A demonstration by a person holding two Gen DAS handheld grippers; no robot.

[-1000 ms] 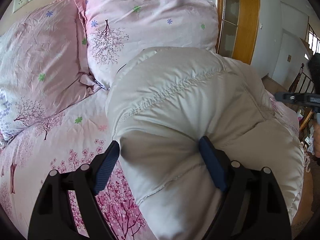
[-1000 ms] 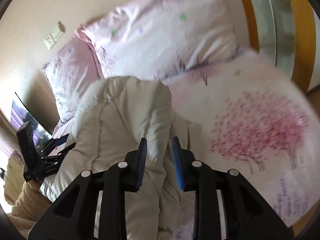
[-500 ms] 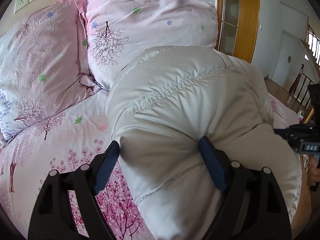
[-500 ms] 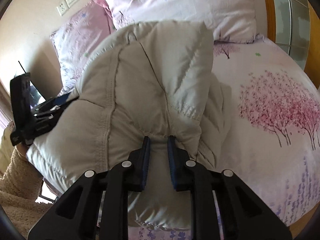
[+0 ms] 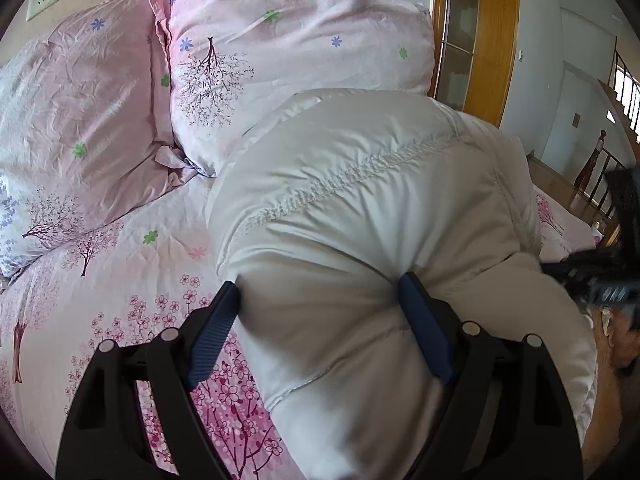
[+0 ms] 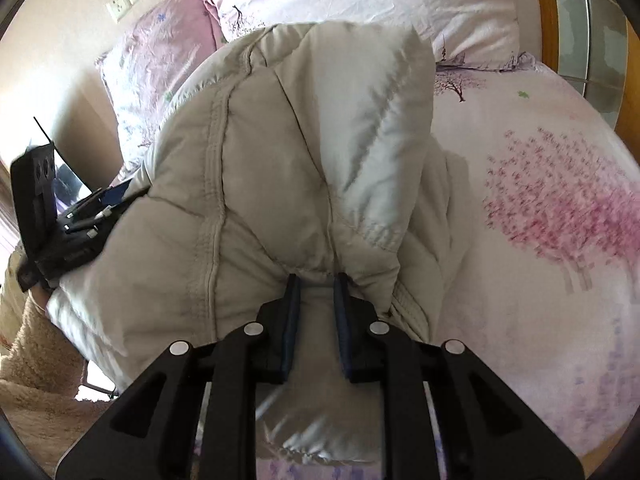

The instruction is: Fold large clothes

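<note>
Now you are mid-fold, with both tools gripping the cream puffer jacket [image 5: 360, 200] bunched on the blossom-print bedspread [image 5: 120, 280]. Your left gripper [image 5: 320, 304] stands wide yet clamped across a thick padded roll, bare bedspread just beyond its left pad, pillows [image 5: 280, 40] ahead. Your right gripper [image 6: 316, 284] is pinched nearly closed on a gathered seam straight ahead of its tips. Next, I judge, you must carry both grips together, level, so the padding folds without slipping.

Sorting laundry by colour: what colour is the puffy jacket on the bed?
Off-white, plain and quilted; the jacket shows best in the left wrist view.
</note>
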